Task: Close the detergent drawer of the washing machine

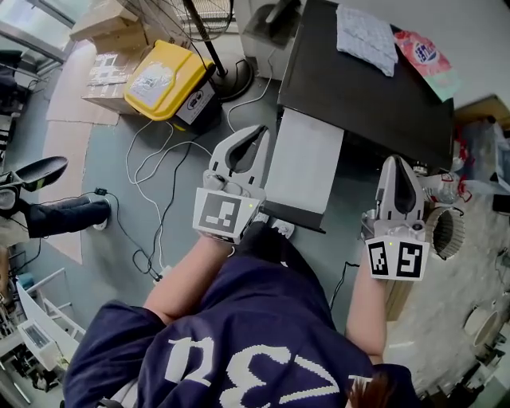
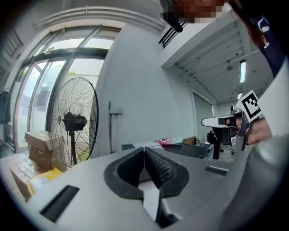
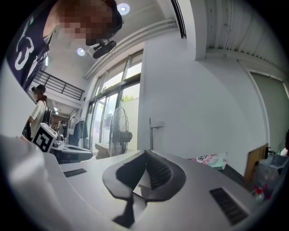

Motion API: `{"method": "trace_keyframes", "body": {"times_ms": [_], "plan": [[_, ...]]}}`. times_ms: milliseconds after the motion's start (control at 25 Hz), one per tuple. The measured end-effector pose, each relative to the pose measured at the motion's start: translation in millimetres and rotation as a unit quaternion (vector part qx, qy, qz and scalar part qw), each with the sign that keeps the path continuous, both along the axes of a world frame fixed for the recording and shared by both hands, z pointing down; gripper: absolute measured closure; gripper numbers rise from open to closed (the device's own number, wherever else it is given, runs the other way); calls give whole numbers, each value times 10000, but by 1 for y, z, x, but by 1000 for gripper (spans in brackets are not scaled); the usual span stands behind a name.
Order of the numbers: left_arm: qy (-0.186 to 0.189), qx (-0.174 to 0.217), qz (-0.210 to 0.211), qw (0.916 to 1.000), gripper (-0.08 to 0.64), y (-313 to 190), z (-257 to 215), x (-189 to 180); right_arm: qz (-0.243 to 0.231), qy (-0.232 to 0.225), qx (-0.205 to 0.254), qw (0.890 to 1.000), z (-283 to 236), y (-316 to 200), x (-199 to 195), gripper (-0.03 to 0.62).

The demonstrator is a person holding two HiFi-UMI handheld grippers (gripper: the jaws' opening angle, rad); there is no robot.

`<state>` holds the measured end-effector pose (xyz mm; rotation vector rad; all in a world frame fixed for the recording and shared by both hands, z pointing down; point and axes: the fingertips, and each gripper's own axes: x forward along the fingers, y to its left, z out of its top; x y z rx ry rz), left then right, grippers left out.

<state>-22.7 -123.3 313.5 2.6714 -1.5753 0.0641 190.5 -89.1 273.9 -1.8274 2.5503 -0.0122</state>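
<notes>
- The left gripper has its jaws pressed together, ribbed pads meeting along one line, with nothing between them and nothing touching them.
- The right gripper is the same — pads closed on each other, empty, and clear of every surface.
- In the head view both grippers are held out level in front of the person, each with its marker cube nearest the body. The left one is over the grey floor, just beside the machine's near corner. The right one is off the machine's other side.
- The washing machine stands ahead, between the two grippers: a dark top with a white panel below it facing the person.
- The detergent drawer cannot be made out. From this steep angle the white panel reads as one flat face, so whether the drawer stands out or sits flush cannot be told.
- A pale cloth and a pink packet lie on the far part of the dark top, covering it there.
- Each gripper's wide grey body fills the lower half of its own view and hides whatever lies under it — the machine shows there only as a dark edge beyond the jaws.
- A standing fan is by the windows. A yellow case sits on the floor beside cardboard boxes, which the frame cuts off.
</notes>
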Motion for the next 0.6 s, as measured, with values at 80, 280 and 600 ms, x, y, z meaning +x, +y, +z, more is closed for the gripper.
{"method": "trace_keyframes", "body": {"times_ms": [80, 280, 600], "plan": [[-110, -218, 100, 9997, 538, -1, 11, 0, -74, -22, -91, 9999, 6, -4, -3, 575], [-367, -623, 303, 9969, 538, 6, 35, -2, -323, -43, -455, 9984, 30, 0, -11, 575], [-336, -1149, 662, 9906, 538, 36, 85, -10, -333, -165, -1482, 9883, 118, 52, -21, 575]]}}
